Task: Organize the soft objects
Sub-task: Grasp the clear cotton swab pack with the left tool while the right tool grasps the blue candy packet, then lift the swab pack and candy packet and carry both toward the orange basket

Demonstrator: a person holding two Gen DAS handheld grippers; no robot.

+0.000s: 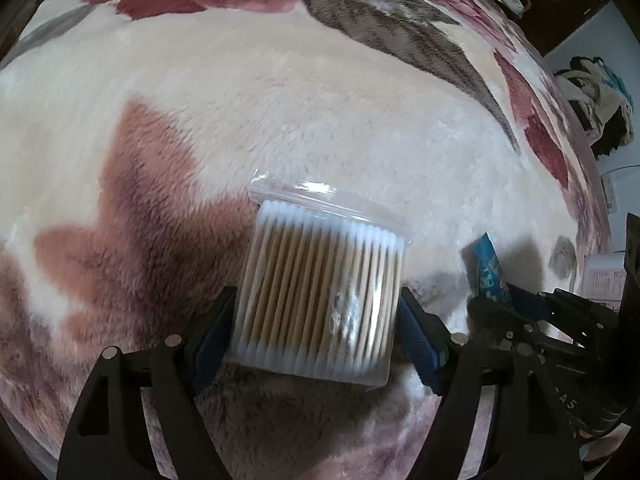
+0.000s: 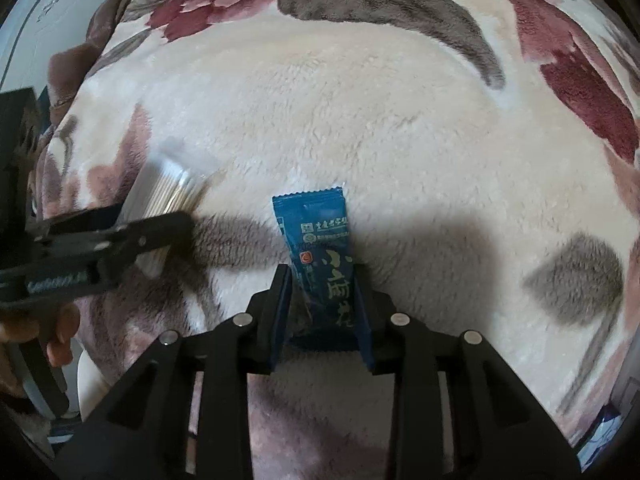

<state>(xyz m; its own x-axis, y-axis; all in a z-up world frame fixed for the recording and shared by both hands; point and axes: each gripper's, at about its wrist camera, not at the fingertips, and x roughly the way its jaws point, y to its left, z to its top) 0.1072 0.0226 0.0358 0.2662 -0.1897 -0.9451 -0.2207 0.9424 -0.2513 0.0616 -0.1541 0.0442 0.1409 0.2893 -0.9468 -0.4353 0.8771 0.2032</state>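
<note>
- Bag of cotton swabs [image 1: 320, 300]: clear zip bag on the floral plush blanket [image 1: 320, 100]. Wooden sticks run near-to-far, tilted slightly; zip seal at the far end. No writing legible.
- Left gripper [image 1: 316, 320]: fingers spread wide on either side of the bag, blue pads level with its near half and touching or just beside its sides. Whether they press on it cannot be told.
- Blue sachet [image 2: 320, 256]: long axis near-to-far, crimped end pointing far. Pale Chinese characters and a small orange logo on its face; not readable.
- Right gripper [image 2: 322, 304]: fingers close together, pinching the sachet's near half; far half projects beyond the fingertips.
- The sachet lies right of the swab bag, well apart.
</note>
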